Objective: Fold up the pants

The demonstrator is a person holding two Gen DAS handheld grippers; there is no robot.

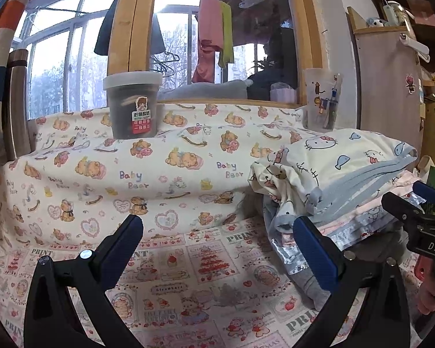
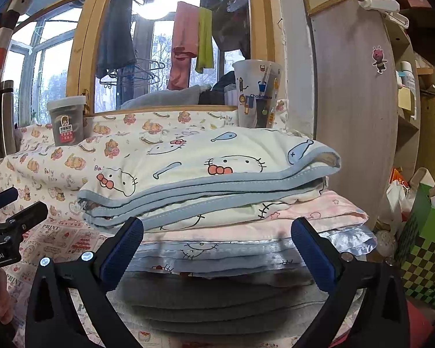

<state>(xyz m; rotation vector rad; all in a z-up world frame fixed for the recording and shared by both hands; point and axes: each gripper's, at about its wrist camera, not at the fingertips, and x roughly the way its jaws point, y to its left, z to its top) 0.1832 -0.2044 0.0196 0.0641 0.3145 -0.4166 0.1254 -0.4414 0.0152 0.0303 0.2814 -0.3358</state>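
Folded cream pants [image 2: 211, 171] with a cat-face print and blue trim lie on top of a stack of folded clothes [image 2: 246, 255]; the left wrist view has the same pants [image 1: 342, 162] at the right. My right gripper [image 2: 217, 246] is open just in front of the stack, nothing between its fingers. My left gripper [image 1: 217, 246] is open over the printed sheet [image 1: 194, 275], left of the stack and holding nothing. Each gripper shows at the edge of the other's view: the right gripper [image 1: 414, 203], the left gripper [image 2: 14, 206].
A bear-print cloth [image 1: 159, 159] covers the raised ledge behind. On it stand a lidded dark tub [image 1: 133, 104] and a printed cup [image 1: 323, 98]. A steel flask [image 1: 16, 104] stands at the left, a wooden cabinet [image 2: 353, 110] and a green checked box [image 2: 423, 249] at the right.
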